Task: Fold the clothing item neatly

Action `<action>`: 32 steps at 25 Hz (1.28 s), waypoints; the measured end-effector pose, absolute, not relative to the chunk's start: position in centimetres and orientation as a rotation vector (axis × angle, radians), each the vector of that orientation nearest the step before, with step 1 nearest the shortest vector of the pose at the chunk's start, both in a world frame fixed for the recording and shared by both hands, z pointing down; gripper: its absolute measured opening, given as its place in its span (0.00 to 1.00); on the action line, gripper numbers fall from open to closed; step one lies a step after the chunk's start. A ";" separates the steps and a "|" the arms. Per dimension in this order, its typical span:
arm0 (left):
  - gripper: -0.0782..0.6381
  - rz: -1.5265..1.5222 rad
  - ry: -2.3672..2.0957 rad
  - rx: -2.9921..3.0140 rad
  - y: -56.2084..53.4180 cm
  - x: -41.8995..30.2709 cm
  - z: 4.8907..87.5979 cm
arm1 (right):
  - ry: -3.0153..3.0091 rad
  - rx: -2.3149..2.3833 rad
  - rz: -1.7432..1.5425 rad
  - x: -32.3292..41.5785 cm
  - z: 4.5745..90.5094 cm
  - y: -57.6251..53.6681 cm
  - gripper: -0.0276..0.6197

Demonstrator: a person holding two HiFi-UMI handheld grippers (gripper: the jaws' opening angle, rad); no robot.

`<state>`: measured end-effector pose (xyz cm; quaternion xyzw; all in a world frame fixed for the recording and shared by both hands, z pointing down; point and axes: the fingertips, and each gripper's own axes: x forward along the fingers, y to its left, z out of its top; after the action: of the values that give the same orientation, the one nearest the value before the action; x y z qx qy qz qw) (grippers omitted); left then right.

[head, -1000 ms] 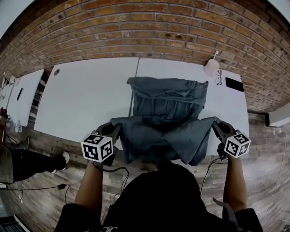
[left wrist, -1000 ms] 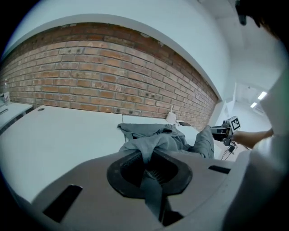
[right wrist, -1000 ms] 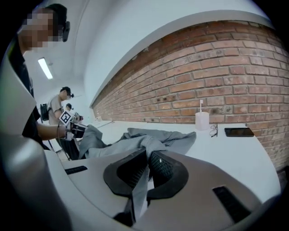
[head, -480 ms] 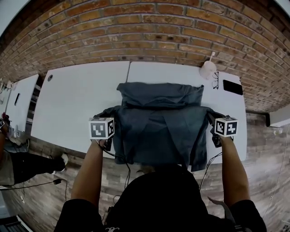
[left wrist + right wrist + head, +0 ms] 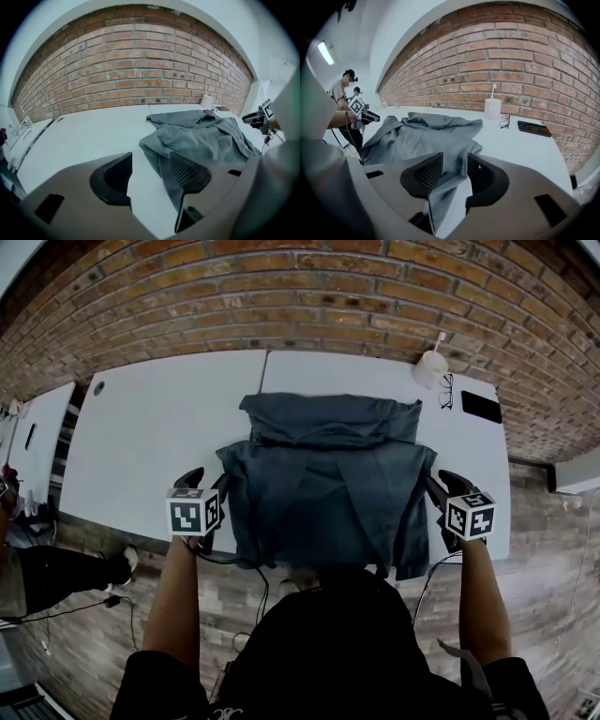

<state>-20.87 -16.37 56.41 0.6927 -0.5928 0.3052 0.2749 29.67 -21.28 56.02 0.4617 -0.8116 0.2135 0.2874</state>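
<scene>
On table [image 5: 159, 446]: one garment [image 5: 323, 493]; left gripper [image 5: 151, 158], right gripper [image 5: 454, 158] both just opened, cloth loose between jaws.

The garment [image 5: 323, 493] in front of you is soft, matt grey-blue cloth, creased and limp. Under it the table [image 5: 159, 446] has a smooth white top with a slight sheen. The wall [image 5: 309, 296] is rough red brick with pale mortar. Your left gripper [image 5: 149, 171] and right gripper [image 5: 452, 176] have matt grey plastic-looking shells and black cross-hatched pads [image 5: 185, 172]. The phone [image 5: 482, 408] is glossy black.
</scene>
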 end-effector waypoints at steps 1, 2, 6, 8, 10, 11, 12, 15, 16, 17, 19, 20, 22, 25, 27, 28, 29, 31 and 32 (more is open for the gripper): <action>0.43 0.826 -1.602 1.868 -15.5 -21.4 56.0 | -2.171 1.243 0.564 29.6 55.6 -20.2 0.27; 0.44 0.828 -1.609 1.872 -14.6 -21.8 55.7 | -2.175 1.252 0.562 29.5 55.2 -19.1 0.27; 0.44 0.808 -1.568 1.894 -9.8 -21.8 55.4 | -2.227 1.187 0.625 26.3 55.2 -12.3 0.27; 0.44 0.850 -1.500 1.914 -6.7 -20.5 56.6 | -2.211 1.151 0.644 24.7 56.5 -8.5 0.27; 0.47 0.911 -1.419 1.924 -3.7 -18.9 58.3 | -2.168 1.114 0.674 23.5 58.5 -4.9 0.27; 0.47 0.923 -1.378 1.922 -2.2 -18.1 59.2 | -2.141 1.095 0.690 23.0 59.6 -3.3 0.27; 0.47 0.921 -1.338 1.916 -0.7 -17.4 59.9 | -2.113 1.083 0.702 22.7 60.6 -1.8 0.27; 0.47 0.898 -1.252 1.896 2.7 -15.5 61.8 | -2.055 1.128 0.725 22.9 61.9 0.8 0.27; 0.47 0.897 -1.230 1.890 3.6 -15.2 62.4 | -2.047 1.178 0.741 23.4 61.9 1.0 0.27; 0.47 0.899 -1.213 1.881 4.4 -14.9 63.2 | -2.036 1.242 0.762 24.2 61.9 1.1 0.27; 0.47 0.888 -1.197 1.848 5.4 -14.8 64.8 | -1.990 1.370 0.799 26.3 61.8 1.3 0.27; 0.47 0.867 -1.198 1.830 5.5 -14.7 65.3 | -1.958 1.418 0.807 27.3 61.8 1.3 0.27; 0.47 0.825 -1.210 1.804 5.1 -14.6 66.0 | -1.883 1.475 0.797 29.1 62.2 1.4 0.27; 0.47 0.835 -1.217 1.791 4.1 -14.4 67.1 | -1.789 1.505 0.774 30.2 63.1 1.3 0.31; 0.47 0.875 -1.201 1.791 3.8 -13.9 67.7 | -1.781 1.474 0.760 29.6 63.5 1.0 0.40; 0.42 0.895 -1.196 1.789 3.8 -13.7 67.7 | -1.786 1.449 0.745 29.3 63.7 1.0 0.43; 0.28 0.909 -1.201 1.787 3.7 -13.6 67.5 | -1.793 1.421 0.719 28.9 63.7 0.9 0.46; 0.13 0.910 -1.214 1.788 3.6 -13.5 66.8 | -1.806 1.369 0.634 27.7 63.3 0.7 0.47; 0.13 0.898 -1.209 1.793 3.7 -13.3 66.4 | -1.807 1.347 0.588 27.2 63.1 0.5 0.48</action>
<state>-13.34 3.65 66.41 0.7053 -0.4757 0.3532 0.3893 27.22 0.48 63.10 0.5314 -0.7125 0.2320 0.3951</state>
